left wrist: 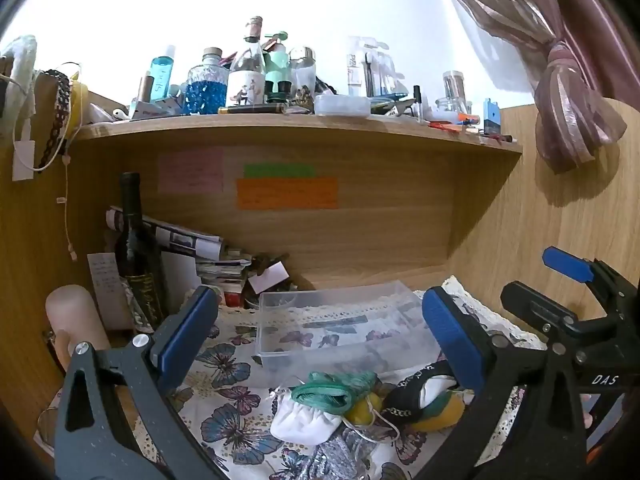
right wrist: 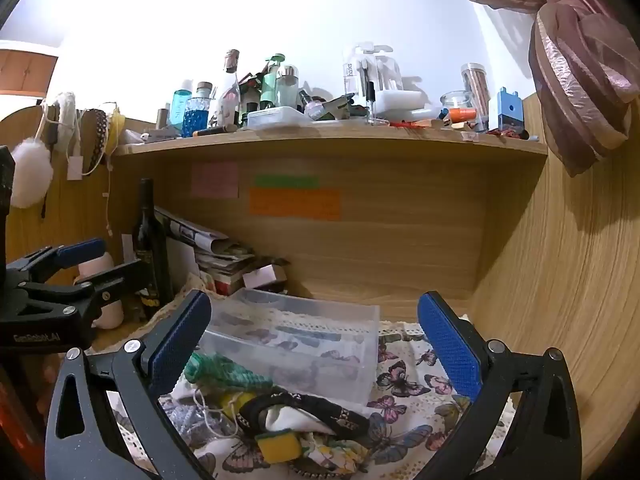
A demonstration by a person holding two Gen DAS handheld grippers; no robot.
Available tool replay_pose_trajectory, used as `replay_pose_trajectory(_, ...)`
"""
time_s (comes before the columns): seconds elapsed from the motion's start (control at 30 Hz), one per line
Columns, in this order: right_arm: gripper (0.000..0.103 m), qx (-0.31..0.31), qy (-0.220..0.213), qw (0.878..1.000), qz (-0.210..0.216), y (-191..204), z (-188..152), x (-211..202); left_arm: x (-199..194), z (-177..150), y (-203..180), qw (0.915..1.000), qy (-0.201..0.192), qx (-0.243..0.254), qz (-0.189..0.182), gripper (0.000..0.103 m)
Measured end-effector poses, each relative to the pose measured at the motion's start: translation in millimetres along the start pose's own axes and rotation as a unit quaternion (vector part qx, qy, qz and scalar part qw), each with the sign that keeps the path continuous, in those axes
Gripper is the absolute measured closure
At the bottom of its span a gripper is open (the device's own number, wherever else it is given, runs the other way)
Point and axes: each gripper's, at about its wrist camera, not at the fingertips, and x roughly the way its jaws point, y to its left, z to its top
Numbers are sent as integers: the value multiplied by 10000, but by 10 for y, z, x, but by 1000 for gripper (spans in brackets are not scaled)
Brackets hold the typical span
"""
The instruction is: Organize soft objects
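A pile of soft things lies on the butterfly cloth (left wrist: 228, 364): a green knitted piece (left wrist: 332, 390), a white pouch (left wrist: 304, 420), a black band (left wrist: 412, 390), a yellow sponge (right wrist: 278, 446). The green piece (right wrist: 224, 372) and black band (right wrist: 312, 410) also show in the right wrist view. A clear plastic box (left wrist: 340, 320) stands empty just behind the pile, also seen in the right wrist view (right wrist: 304, 336). My left gripper (left wrist: 320, 332) is open and empty above the pile. My right gripper (right wrist: 316, 348) is open and empty, to the right of the left one.
A dark wine bottle (left wrist: 134, 256) and stacked papers (left wrist: 208, 252) stand at the back left. A pink cylinder (left wrist: 74, 320) stands at the left. A crowded shelf (left wrist: 296, 128) hangs overhead. A wooden wall (right wrist: 560, 280) closes the right side, with a tied curtain (right wrist: 580, 80) above.
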Motion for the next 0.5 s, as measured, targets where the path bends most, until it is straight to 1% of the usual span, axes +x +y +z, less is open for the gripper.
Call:
replay_pose_trajectory(0.27, 0, -21, 28, 10000, 8, 3, -5, 4, 30, 59, 64, 9998, 128, 11, -180, 0)
replay_pose_trajectory(0.33, 0, -23, 22, 10000, 20, 9, -2, 2, -35, 57, 15, 9999, 20, 38, -104, 0)
replay_pose_trajectory(0.5, 0, -49, -14, 10000, 35, 45, 8, -3, -42, 27, -3, 10000, -16, 48, -72, 0)
